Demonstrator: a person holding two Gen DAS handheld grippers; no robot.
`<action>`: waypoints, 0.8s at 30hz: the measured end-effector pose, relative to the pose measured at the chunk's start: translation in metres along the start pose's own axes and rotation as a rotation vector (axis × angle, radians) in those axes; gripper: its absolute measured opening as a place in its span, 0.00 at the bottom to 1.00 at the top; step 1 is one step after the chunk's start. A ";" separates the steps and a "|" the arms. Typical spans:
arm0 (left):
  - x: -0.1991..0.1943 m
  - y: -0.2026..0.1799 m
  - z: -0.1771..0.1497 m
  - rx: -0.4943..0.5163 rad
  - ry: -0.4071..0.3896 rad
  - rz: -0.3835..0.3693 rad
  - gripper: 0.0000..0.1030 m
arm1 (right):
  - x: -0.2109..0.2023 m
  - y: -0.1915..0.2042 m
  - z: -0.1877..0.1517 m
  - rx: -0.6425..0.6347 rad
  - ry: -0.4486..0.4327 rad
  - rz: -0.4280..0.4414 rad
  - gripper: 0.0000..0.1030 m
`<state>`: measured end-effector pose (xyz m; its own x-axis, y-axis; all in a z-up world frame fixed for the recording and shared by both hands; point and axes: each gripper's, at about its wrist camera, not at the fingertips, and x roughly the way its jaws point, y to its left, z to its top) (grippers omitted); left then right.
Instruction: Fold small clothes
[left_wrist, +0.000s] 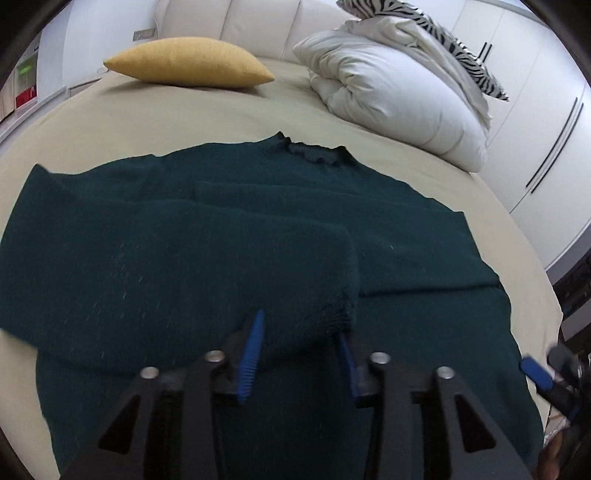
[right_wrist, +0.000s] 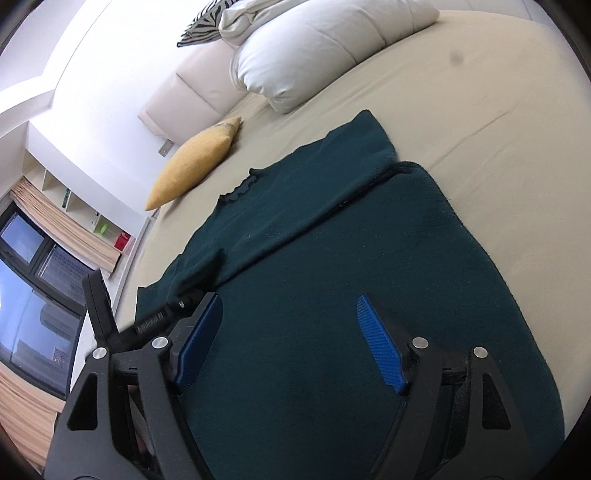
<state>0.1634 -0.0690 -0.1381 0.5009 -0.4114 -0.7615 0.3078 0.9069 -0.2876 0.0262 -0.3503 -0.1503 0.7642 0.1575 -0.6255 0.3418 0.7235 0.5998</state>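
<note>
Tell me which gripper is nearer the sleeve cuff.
Left. The left gripper is open right at the cuff of the sweater; the right gripper hovers open over the sweater's body, farther off.

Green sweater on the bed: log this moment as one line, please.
green sweater: flat on bed, left sleeve folded across body | left gripper: open over sleeve cuff | right gripper: open, empty, above sweater

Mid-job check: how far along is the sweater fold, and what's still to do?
Done: the dark green sweater lies flat on the bed, one sleeve folded across the body. In hand: nothing; the left gripper is open with the sleeve cuff just ahead, and the right gripper hovers open above the fabric. Left: the other side and the final body fold.
</note>
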 end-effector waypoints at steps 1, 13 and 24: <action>-0.010 0.003 -0.004 -0.007 -0.005 -0.007 0.63 | 0.004 0.002 0.002 -0.003 0.008 0.003 0.74; -0.107 0.122 -0.021 -0.224 -0.135 -0.036 0.74 | 0.156 0.103 0.020 -0.136 0.300 0.079 0.72; -0.115 0.178 -0.012 -0.331 -0.171 -0.018 0.74 | 0.161 0.146 0.031 -0.334 0.276 -0.011 0.06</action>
<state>0.1507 0.1406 -0.1088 0.6341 -0.4115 -0.6546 0.0534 0.8679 -0.4939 0.2166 -0.2403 -0.1481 0.5710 0.2894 -0.7682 0.1191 0.8967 0.4264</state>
